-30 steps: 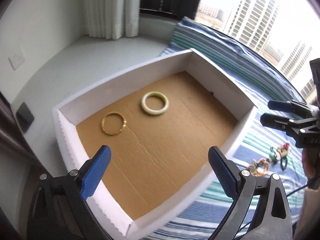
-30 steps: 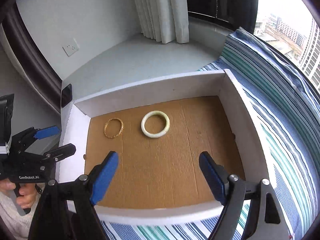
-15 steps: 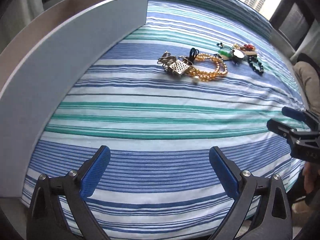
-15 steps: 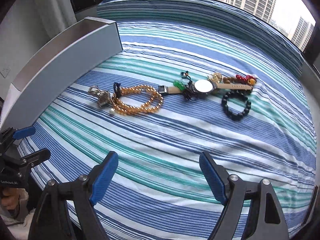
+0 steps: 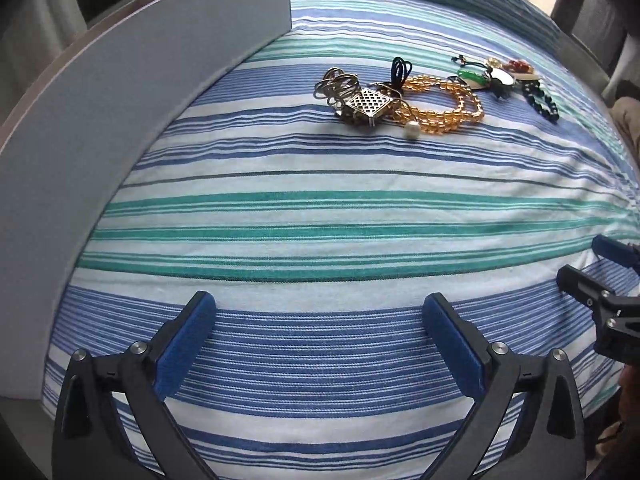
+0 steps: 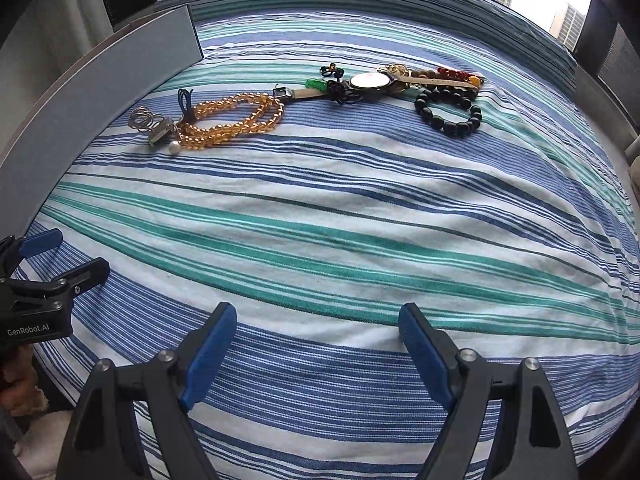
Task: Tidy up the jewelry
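A row of jewelry lies across the striped bedsheet. From the left come a silver chain with a square mesh pendant point(image 5: 366, 102) point(image 6: 158, 128), an amber bead strand point(image 5: 444, 108) point(image 6: 236, 120), a wristwatch point(image 6: 370, 81) beside a green charm point(image 5: 472, 76) point(image 6: 316, 83), and a black bead bracelet point(image 6: 450, 112) point(image 5: 542, 98). My left gripper point(image 5: 318, 312) hovers open over bare sheet, well short of the pendant. My right gripper point(image 6: 316, 322) is open too, empty, in front of the row. Each gripper shows at the edge of the other's view.
The white box wall point(image 5: 132, 92) point(image 6: 100, 92) curves along the left side of the bed; its inside is hidden. The striped sheet point(image 6: 340, 216) lies flat between the grippers and the jewelry. A hand point(image 6: 18, 384) holds the left gripper's handle.
Both grippers swung away from the open box with its two bangles and dropped towards the sheet, then crept a little nearer to the jewelry. The jaws stayed wide.
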Demonstrator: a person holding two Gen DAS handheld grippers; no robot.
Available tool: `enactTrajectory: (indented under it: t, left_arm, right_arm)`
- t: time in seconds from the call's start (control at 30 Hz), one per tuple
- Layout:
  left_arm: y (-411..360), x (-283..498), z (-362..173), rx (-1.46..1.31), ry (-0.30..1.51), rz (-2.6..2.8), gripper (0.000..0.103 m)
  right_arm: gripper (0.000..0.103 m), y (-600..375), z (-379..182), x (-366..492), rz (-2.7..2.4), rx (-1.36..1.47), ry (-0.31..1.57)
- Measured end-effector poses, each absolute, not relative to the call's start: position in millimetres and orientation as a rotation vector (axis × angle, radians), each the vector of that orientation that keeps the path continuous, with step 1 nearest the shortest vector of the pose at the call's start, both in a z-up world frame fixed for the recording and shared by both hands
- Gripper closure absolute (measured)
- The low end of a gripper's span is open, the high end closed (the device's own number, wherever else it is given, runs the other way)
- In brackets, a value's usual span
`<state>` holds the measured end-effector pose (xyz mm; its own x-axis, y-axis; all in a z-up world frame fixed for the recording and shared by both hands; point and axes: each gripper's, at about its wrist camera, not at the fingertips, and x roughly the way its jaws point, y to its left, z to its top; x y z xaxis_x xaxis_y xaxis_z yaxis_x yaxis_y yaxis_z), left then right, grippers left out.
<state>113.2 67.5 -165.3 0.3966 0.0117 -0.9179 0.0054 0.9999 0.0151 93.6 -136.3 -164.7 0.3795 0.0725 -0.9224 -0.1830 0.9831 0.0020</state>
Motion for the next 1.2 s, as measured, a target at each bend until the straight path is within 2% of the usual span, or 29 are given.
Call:
enactTrajectory:
  t: [0.23, 0.43, 0.63, 0.77, 0.8, 0.87, 0.9, 0.93, 1.03, 1.2]
  left_arm:
    - [67.4, 106.0, -167.1, 0.022, 1.121, -0.008, 0.000]
    - [71.9, 120.7, -153.3, -0.052, 1.169, -0.062, 0.001]
    - [72.5, 177.3, -110.7, -0.102, 1.069, -0.136, 0.001]
    - [66.2, 219.3, -119.7, -0.073, 1.064, -0.139, 0.002]
    - [65.0, 225.3, -124.1, -0.072, 1.065, -0.140, 0.006]
    - [62.1, 231.7, -132.5, -0.056, 1.065, -0.141, 0.033]
    - [60.4, 232.9, -136.6, -0.051, 1.070, -0.151, 0.071]
    - [61.1, 232.5, -140.0, -0.069, 1.083, -0.176, 0.089]
    - [73.5, 212.1, -137.7, -0.147, 1.080, -0.199, 0.093]
    - [108.0, 149.3, -136.6, -0.210, 1.127, -0.206, 0.093]
  right_arm:
    - [0.016, -137.1, -168.6, 86.3, 0.152, -0.105, 1.122]
    - [0.015, -138.1, -168.2, 85.5, 0.159, -0.104, 1.126]
    - [0.015, -141.6, -166.3, 84.8, 0.162, -0.075, 1.144]
    - [0.015, -143.7, -164.9, 84.2, 0.172, -0.044, 1.152]
    - [0.015, -144.2, -164.7, 83.8, 0.174, -0.039, 1.154]
    - [0.015, -145.7, -164.2, 82.7, 0.174, -0.032, 1.157]
    - [0.015, -146.5, -164.0, 82.1, 0.175, -0.030, 1.159]
    - [0.015, -147.3, -163.7, 81.3, 0.175, -0.029, 1.161]
    - [0.015, -150.9, -161.6, 79.3, 0.171, -0.023, 1.163]
    - [0.015, -154.6, -149.6, 78.6, 0.173, -0.019, 1.141]
